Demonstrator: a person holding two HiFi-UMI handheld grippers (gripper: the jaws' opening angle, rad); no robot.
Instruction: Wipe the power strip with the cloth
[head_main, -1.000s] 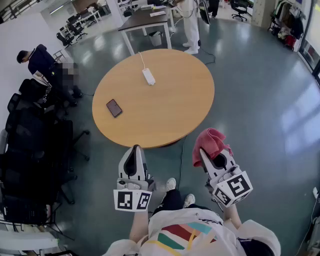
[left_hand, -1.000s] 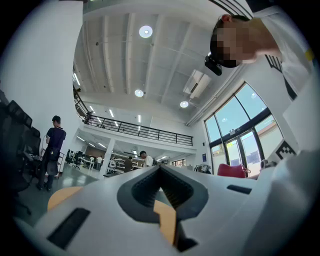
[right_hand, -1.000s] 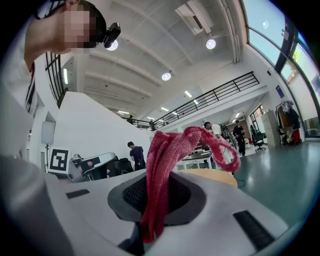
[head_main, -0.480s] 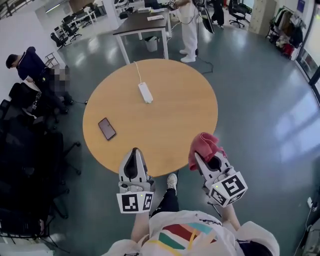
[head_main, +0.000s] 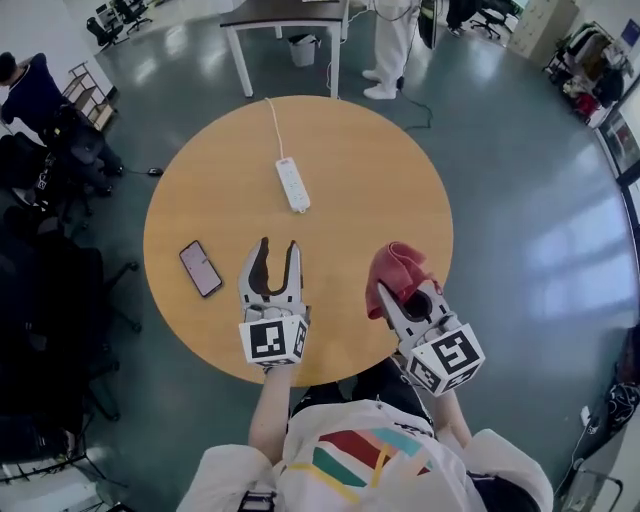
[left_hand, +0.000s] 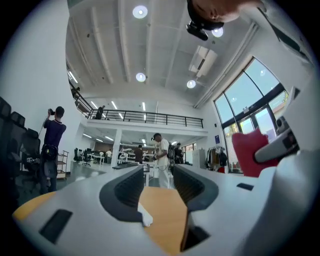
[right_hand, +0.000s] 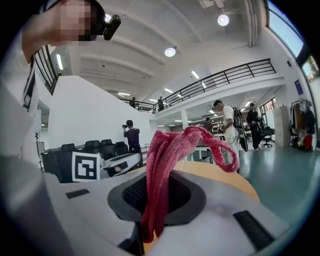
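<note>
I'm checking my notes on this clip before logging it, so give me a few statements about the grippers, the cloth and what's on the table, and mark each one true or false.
1. The right gripper is shut on the red cloth. True.
2. The left gripper holds the power strip. False: its jaws have just been opening and grip nothing; the strip lies untouched on the round table ahead of it.
3. A phone lies on the table, left of the left gripper in the head view. True.
4. The cloth is draped over the power strip. False: it is bunched in the right gripper, well apart from the strip.
</note>
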